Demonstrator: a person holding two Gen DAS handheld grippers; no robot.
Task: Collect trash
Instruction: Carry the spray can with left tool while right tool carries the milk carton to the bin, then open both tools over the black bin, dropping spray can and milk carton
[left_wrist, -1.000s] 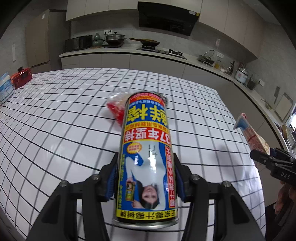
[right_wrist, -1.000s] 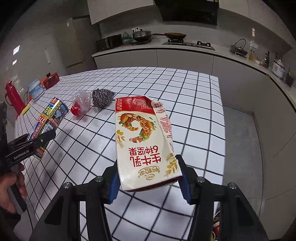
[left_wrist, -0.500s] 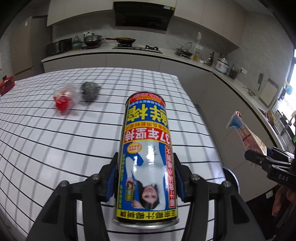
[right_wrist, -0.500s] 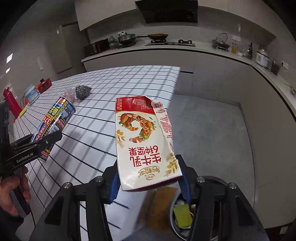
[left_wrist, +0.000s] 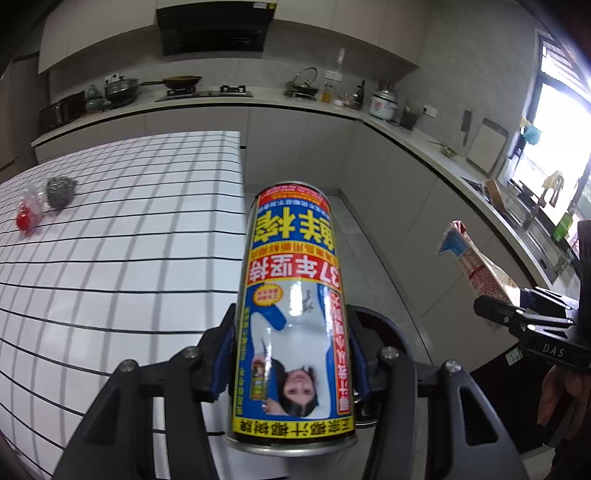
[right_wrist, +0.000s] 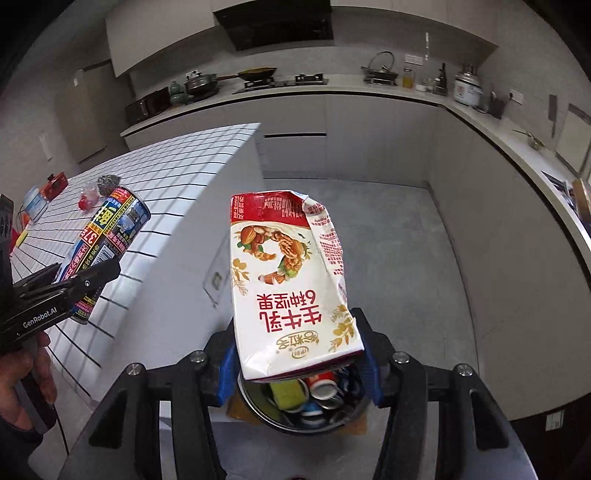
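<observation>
The white table with its black grid is the largest thing in both views and serves as the landmark; its near corner ends just left of where both grippers are.

Beyond that corner, on the grey floor, stands a round metal bin. Inside it lie a yellow-green sponge-like piece, a red-and-white can end and several round lids or can tops; the rest of the contents are hidden by the carton.

The left gripper is clenched on a tall drink can, its blue pads pressing both sides of the lower body. The can's long axis runs straight away from the camera along the fingers, its print upside down, the far end tilted out past the table edge. It hangs off the table's corner, over the floor.

The right gripper grasps a crumpled milk carton by its near end, pads on both sides. The carton's long axis also points forward along the fingers, torn red top farthest away, text inverted. It is held clear of the table, right of the can, directly above the bin.

Far back on the table lie a steel wool scrubber and, just beside it, a clear plastic wrapper with red inside.
</observation>
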